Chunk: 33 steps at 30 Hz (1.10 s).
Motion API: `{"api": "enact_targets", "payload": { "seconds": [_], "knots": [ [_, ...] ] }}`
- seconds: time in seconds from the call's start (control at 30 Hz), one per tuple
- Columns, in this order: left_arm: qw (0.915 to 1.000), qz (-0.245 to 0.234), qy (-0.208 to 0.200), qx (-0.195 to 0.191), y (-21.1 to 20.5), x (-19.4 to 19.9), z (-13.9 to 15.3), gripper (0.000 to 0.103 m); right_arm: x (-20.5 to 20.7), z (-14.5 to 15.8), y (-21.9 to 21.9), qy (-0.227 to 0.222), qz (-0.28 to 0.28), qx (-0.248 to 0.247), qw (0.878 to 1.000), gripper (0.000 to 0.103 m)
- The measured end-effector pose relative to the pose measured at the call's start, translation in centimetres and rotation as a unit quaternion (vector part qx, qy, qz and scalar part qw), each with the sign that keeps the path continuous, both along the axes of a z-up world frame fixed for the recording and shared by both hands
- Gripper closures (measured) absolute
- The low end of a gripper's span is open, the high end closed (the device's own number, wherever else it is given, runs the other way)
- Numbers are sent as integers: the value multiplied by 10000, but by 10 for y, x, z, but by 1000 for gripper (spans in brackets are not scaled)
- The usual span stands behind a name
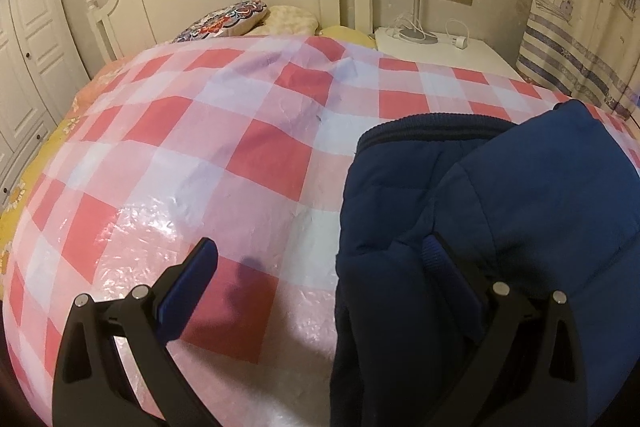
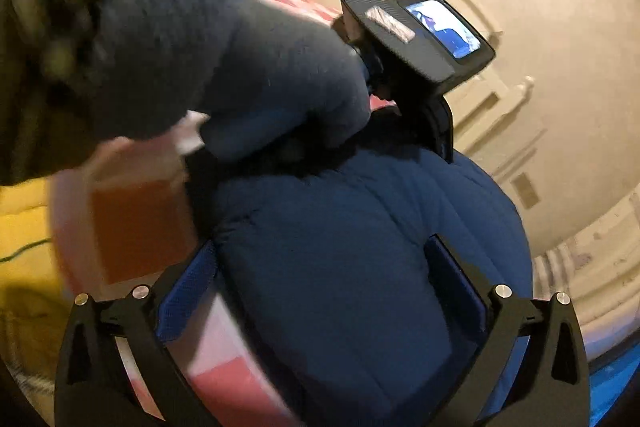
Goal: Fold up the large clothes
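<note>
The blue jacket (image 1: pixel 500 219) is lying bunched on the checkered bed cover (image 1: pixel 200 147). Both grippers, left (image 1: pixel 320 267) and right (image 2: pixel 320 267), are spreading their fingers; the padding may spring open or slide.

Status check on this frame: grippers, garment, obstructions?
Left gripper open, right gripper open. Navy quilted padded jacket bunched on red-and-white checked plastic sheet. Nothing blocking.
</note>
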State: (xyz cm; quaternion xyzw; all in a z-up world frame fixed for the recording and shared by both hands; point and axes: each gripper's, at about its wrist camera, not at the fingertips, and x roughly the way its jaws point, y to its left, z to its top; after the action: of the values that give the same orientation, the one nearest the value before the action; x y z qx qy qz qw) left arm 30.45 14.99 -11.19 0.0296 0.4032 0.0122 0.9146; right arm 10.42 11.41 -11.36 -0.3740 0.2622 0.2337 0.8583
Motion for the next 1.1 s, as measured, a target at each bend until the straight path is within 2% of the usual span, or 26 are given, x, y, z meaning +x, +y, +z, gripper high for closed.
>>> {"api": "enact_targets", "payload": {
  "seconds": [0.07,0.13,0.23,0.33,0.37,0.43,0.47,0.9,1.0,1.07,1.1],
  "knots": [
    [10000,6,-6,-1,0,0,0,2,-1,31,-21,432,142,891,9950,9],
    [10000,11,-15,-32,1,0,0,2,2,56,-45,398,82,1532,9874,9],
    [10000,44,-66,-14,1,-1,0,2,19,76,-84,133,-442,1950,9797,9],
    [9999,56,-94,6,1,-2,1,2,40,68,-112,357,-950,2292,9681,9],
    [9999,55,-95,0,1,-2,1,2,44,59,-122,490,-1101,2349,9645,9],
    [9999,38,-102,-14,1,-2,1,2,55,37,-124,718,-1170,2235,9650,4],
    [9999,40,-108,-8,0,-3,1,2,51,34,-123,630,-1086,2365,9635,4],
    [9999,59,-129,-19,1,-4,2,2,54,34,-124,706,-1044,2343,9640,4],
    [9992,11,145,-367,11,-3,4,2,55,39,-131,904,-991,2386,9618,4],
    [9975,28,289,-641,22,-9,8,2,54,48,-147,1133,-1033,2603,9533,5],
    [9953,-8,339,-910,30,-16,13,2,52,52,-159,1245,-1081,2813,9454,5]
  ]
}}
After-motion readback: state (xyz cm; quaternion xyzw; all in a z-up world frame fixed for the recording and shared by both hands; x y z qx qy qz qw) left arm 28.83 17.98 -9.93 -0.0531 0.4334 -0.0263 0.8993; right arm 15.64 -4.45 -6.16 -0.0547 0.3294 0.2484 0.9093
